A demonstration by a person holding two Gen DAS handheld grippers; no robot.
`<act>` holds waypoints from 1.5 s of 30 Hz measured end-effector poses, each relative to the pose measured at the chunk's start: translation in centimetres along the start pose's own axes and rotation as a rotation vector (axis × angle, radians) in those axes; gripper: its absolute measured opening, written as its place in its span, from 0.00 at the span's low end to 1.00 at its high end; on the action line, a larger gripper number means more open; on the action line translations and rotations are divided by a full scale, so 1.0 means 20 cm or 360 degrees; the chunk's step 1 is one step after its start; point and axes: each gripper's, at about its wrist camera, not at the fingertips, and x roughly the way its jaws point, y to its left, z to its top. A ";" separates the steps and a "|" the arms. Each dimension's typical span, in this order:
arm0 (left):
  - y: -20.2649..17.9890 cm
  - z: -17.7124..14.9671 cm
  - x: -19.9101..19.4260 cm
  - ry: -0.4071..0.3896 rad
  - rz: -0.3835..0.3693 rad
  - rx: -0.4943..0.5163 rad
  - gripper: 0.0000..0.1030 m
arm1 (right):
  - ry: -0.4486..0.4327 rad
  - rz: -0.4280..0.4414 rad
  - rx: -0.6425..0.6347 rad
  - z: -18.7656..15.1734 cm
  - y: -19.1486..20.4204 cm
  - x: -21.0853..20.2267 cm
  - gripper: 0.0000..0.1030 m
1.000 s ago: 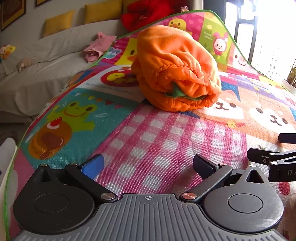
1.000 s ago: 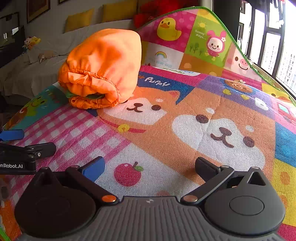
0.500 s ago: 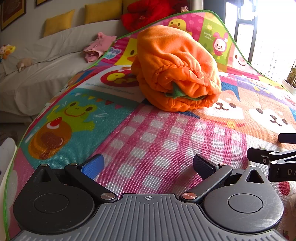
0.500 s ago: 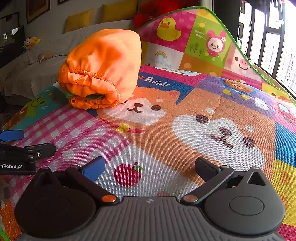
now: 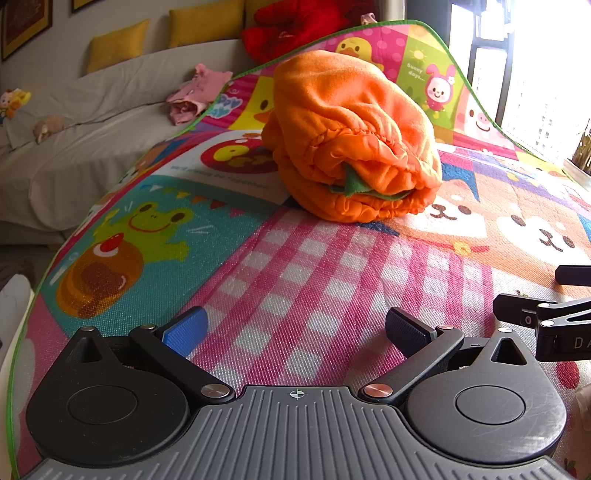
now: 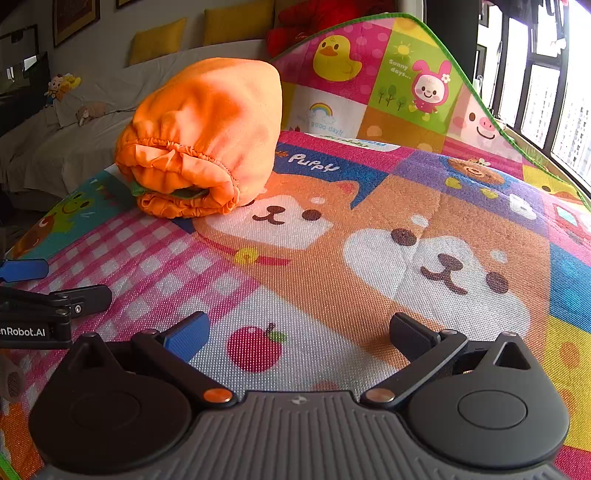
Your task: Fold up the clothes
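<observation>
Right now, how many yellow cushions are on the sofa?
2 in the left wrist view: one yellow cushion at the sofa's back left, another yellow cushion right of it. Others may be hidden behind the red plush.

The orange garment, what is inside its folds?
A green fabric edge shows between the layers of the orange garment. How far it continues inside is covered.

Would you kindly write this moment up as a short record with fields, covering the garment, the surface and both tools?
garment: orange garment, folded into a thick bundle, with a green piece showing between its layers
surface: colourful play mat; the bundle rests on it
left tool: open, holding nothing, apart from the bundle
right tool: open, holding nothing, apart from the bundle
background: sofa with yellow cushions and pink clothing
</observation>
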 end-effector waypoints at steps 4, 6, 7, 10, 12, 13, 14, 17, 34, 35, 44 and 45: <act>0.00 0.00 0.00 0.0001 0.0000 0.0002 1.00 | -0.0001 0.0002 0.0003 0.00 0.00 0.00 1.00; 0.00 0.00 0.00 0.0003 0.0001 0.0005 1.00 | -0.0002 0.0002 0.0004 0.00 0.00 0.00 1.00; 0.00 0.00 0.00 0.0004 0.0001 0.0006 1.00 | -0.0002 0.0001 0.0005 0.00 0.00 0.00 1.00; 0.00 0.00 0.00 0.0006 0.0000 0.0007 1.00 | -0.0002 -0.0002 0.0004 0.00 0.00 0.00 1.00; 0.00 0.00 0.00 0.0006 0.0000 0.0007 1.00 | -0.0001 -0.0003 0.0004 0.00 0.00 0.00 1.00; 0.00 0.00 0.00 0.0006 0.0000 0.0007 1.00 | -0.0001 -0.0004 0.0003 0.00 0.00 0.00 1.00; -0.01 0.00 0.00 0.0006 0.0000 0.0007 1.00 | -0.0001 -0.0004 0.0003 0.00 0.00 0.00 1.00; -0.01 0.00 0.00 0.0006 0.0000 0.0007 1.00 | -0.0001 -0.0006 0.0002 0.00 0.00 0.00 1.00; -0.01 0.00 -0.01 0.0016 0.0001 0.0005 1.00 | -0.0022 -0.0084 -0.0048 -0.01 0.04 -0.02 1.00; -0.01 0.00 -0.01 0.0016 0.0001 0.0004 1.00 | -0.0027 -0.0081 -0.0051 -0.01 0.04 -0.02 1.00; -0.01 0.00 -0.01 0.0015 -0.0001 0.0002 1.00 | -0.0074 -0.0010 -0.0009 -0.02 0.01 0.00 1.00; -0.01 0.00 -0.01 0.0015 -0.0001 0.0002 1.00 | -0.0076 -0.0011 -0.0009 -0.02 0.01 0.00 1.00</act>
